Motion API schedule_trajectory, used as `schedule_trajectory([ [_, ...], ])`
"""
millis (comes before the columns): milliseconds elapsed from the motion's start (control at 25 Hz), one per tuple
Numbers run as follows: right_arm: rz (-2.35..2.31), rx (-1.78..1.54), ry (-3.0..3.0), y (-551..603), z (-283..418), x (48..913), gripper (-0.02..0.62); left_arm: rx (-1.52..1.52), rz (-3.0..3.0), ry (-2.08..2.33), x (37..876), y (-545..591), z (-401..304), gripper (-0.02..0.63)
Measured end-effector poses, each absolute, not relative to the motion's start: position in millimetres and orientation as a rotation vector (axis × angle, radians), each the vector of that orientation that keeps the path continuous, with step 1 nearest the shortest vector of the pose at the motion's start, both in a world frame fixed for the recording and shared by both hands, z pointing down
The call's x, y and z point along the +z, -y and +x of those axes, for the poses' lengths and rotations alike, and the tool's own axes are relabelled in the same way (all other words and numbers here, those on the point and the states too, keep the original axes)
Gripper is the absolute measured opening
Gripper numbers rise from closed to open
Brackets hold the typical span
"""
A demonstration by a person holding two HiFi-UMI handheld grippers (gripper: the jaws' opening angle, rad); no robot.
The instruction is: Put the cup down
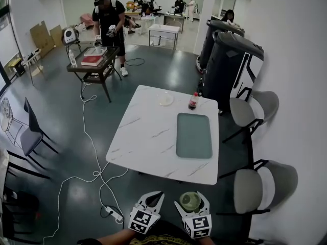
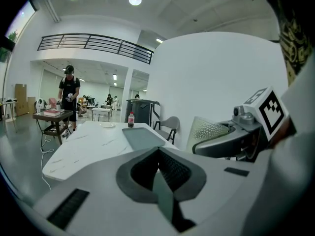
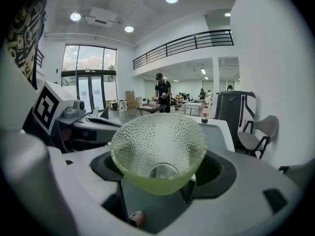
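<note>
My right gripper point(image 1: 191, 203) is shut on a pale green dimpled glass cup point(image 1: 190, 201), held upright in the air short of the table's near edge. In the right gripper view the cup point(image 3: 158, 151) fills the middle and hides the right gripper point(image 3: 160, 177) fingertips. My left gripper point(image 1: 153, 198) hangs beside it, shut, with nothing between its fingers. In the left gripper view the left gripper point(image 2: 160, 173) pads meet, and the cup point(image 2: 210, 131) shows at the right. The white marble table point(image 1: 148, 137) lies ahead.
On the table lie a grey-green tray point(image 1: 194, 135), a cola bottle point(image 1: 193, 101) and a small plate point(image 1: 166, 99) at the far end. Two grey chairs point(image 1: 255, 106) point(image 1: 265, 182) stand at its right. A white cable point(image 1: 94, 172) and power strip point(image 1: 113, 213) lie on the floor at the left.
</note>
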State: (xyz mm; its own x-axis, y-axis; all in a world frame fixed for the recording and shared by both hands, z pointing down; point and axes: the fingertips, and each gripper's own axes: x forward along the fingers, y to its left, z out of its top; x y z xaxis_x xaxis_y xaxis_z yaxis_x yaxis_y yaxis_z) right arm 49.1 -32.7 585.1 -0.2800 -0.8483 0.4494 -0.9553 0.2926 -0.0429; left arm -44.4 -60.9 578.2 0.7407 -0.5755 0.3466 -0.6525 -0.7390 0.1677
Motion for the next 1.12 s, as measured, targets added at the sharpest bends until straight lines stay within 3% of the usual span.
schedule_trajectory([
  [1120, 1.719, 0.387, 2.152, 124.2, 34.2, 569.3, 0.388, 0.331, 2.706, 0.889, 573.5, 162.8, -61.8, -0.006],
])
